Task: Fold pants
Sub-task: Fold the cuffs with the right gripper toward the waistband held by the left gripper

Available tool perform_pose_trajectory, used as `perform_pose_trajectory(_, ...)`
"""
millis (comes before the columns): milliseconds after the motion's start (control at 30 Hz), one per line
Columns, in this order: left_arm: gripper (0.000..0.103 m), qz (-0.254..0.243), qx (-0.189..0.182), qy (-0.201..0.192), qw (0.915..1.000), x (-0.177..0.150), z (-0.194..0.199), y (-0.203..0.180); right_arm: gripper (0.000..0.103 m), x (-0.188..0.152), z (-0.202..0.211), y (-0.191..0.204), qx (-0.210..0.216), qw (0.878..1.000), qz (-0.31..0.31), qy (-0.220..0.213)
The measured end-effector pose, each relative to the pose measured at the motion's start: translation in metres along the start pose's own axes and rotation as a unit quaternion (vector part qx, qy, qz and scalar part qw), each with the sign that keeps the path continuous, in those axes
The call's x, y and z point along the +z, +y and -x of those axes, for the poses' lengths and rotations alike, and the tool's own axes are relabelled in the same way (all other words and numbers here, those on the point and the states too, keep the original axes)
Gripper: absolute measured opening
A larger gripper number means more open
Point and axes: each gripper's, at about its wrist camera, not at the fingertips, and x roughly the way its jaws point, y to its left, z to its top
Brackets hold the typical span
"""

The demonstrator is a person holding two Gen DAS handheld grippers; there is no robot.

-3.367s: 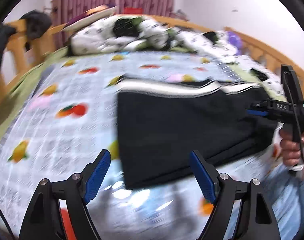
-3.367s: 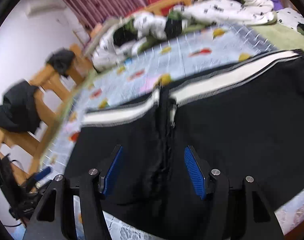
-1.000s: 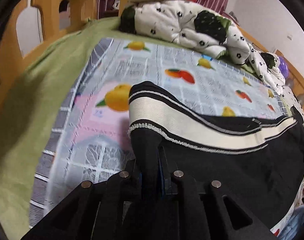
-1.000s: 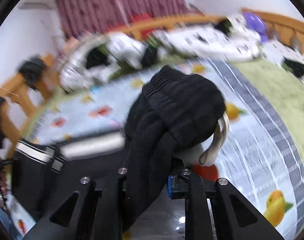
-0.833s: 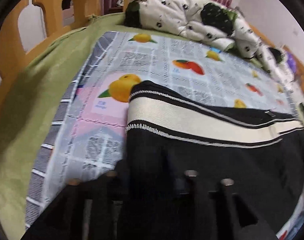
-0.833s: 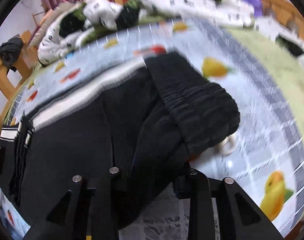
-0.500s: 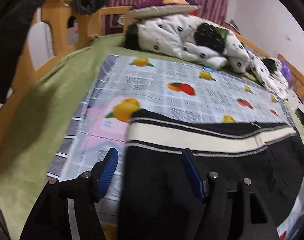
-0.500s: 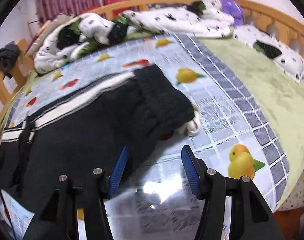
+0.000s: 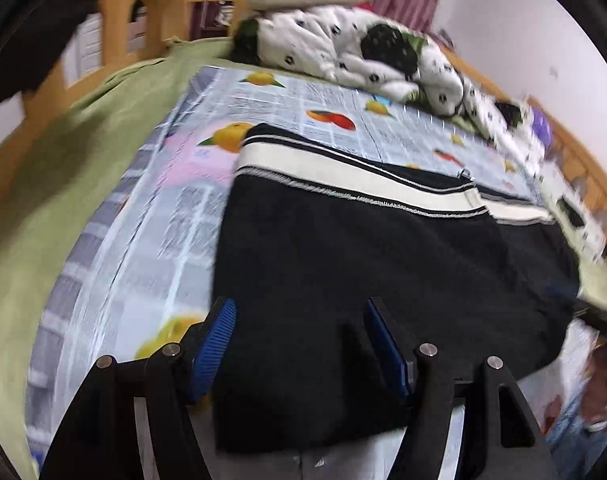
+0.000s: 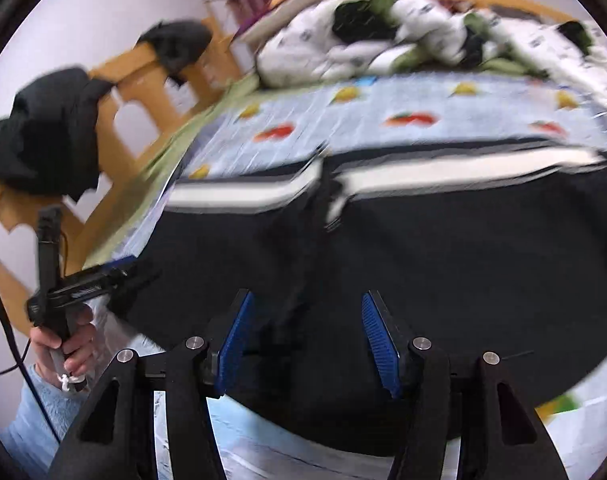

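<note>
The pants (image 9: 343, 260) lie flat on the bed, on a glossy mat (image 9: 151, 232) printed with fruit and grid lines. They are black, soft matte cloth, folded to a broad slab with a straight left edge. A cream band edged in thin black and white lines runs along the far side; a small metal piece shows on it. Green bedding (image 9: 63, 168) lies left of the mat; a crumpled white spotted quilt (image 9: 355, 52) lies at the far end against the wooden frame (image 10: 151, 80).

Left tool (image 9: 299, 340): blue ribbed pads (image 9: 215, 340) apart, just opened, clamping nothing, over the near cloth edge.

Right tool (image 10: 307, 340): pads apart, just opened, empty, above the pants.
</note>
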Motion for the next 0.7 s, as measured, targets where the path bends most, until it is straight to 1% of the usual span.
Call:
perform_pose_trajectory(33,0.067,0.009,-0.002,-0.006,0.9999,-0.006,0.005,0.005,0.044,-0.004,-0.01,0.004,-0.001,1.0,-0.002,0.012)
perform_pose_trajectory(100,0.067,0.021,-0.01,-0.011,0.9997,-0.018,0.014,0.014,0.021,-0.01,-0.026,0.008,0.015,0.999,-0.01,0.041)
perform_pose_trajectory(167,0.067,0.027,-0.014,-0.018,0.9994,-0.022,0.019,0.019,0.017,-0.013,-0.016,0.009,0.02,0.999,-0.023,0.019)
perform_pose_trajectory(200,0.067,0.028,-0.015,-0.022,0.9992,-0.023,0.021,0.02,0.016,-0.015,-0.002,0.007,0.045,0.998,-0.037,-0.001)
perform_pose_trajectory(233,0.067,0.031,-0.018,-0.032,0.9989,-0.025,0.026,0.021,0.016,-0.017,0.006,0.005,0.066,0.997,-0.046,-0.007)
perform_pose_trajectory(267,0.067,0.033,-0.023,-0.038,0.9985,-0.025,0.028,0.022,0.016,-0.019,0.011,0.004,0.078,0.995,-0.054,-0.01)
perform_pose_trajectory(300,0.067,0.034,-0.031,-0.044,0.998,-0.025,0.031,0.022,0.016,-0.023,0.014,0.004,0.081,0.995,-0.057,-0.01)
perform_pose_trajectory(333,0.067,0.035,-0.037,-0.046,0.9976,-0.023,0.031,0.023,0.016,-0.028,0.01,0.007,0.068,0.996,-0.049,0.0)
perform_pose_trajectory(367,0.068,0.036,-0.038,-0.044,0.9976,-0.023,0.03,0.022,0.017,-0.035,0.0,0.011,0.042,0.999,-0.028,0.02)
perform_pose_trajectory(400,0.068,0.037,-0.035,-0.038,0.998,-0.022,0.027,0.022,0.02,-0.039,-0.008,0.013,0.027,0.999,-0.015,0.031)
perform_pose_trajectory(433,0.069,0.038,-0.027,-0.026,0.9986,-0.021,0.021,0.021,0.031,-0.041,-0.011,0.012,0.022,0.999,-0.011,0.032)
perform_pose_trajectory(467,0.069,0.036,-0.015,-0.012,0.9992,-0.022,0.015,0.021,0.035,-0.041,-0.011,0.011,0.019,0.999,-0.007,0.031)
perform_pose_trajectory(500,0.069,0.03,0.008,0.016,0.9994,-0.023,0.003,0.019,0.037,-0.039,-0.007,0.011,0.02,0.999,0.0,0.027)
perform_pose_trajectory(533,0.069,0.025,0.014,0.029,0.9991,-0.025,-0.004,0.019,0.042,-0.035,-0.003,0.011,0.023,0.999,0.006,0.021)
perform_pose_trajectory(567,0.071,0.022,0.015,0.026,0.9993,-0.026,-0.004,0.018,0.045,-0.027,0.004,0.01,0.025,1.0,0.012,0.009)
perform_pose_trajectory(633,0.072,0.014,0.014,0.024,0.9995,-0.025,-0.004,0.015,0.057,-0.006,0.004,0.007,0.02,1.0,0.013,-0.011)
perform_pose_trajectory(700,0.073,0.016,0.009,0.025,0.9995,-0.024,-0.006,0.016,0.057,0.017,-0.005,0.007,0.011,1.0,0.02,-0.015)
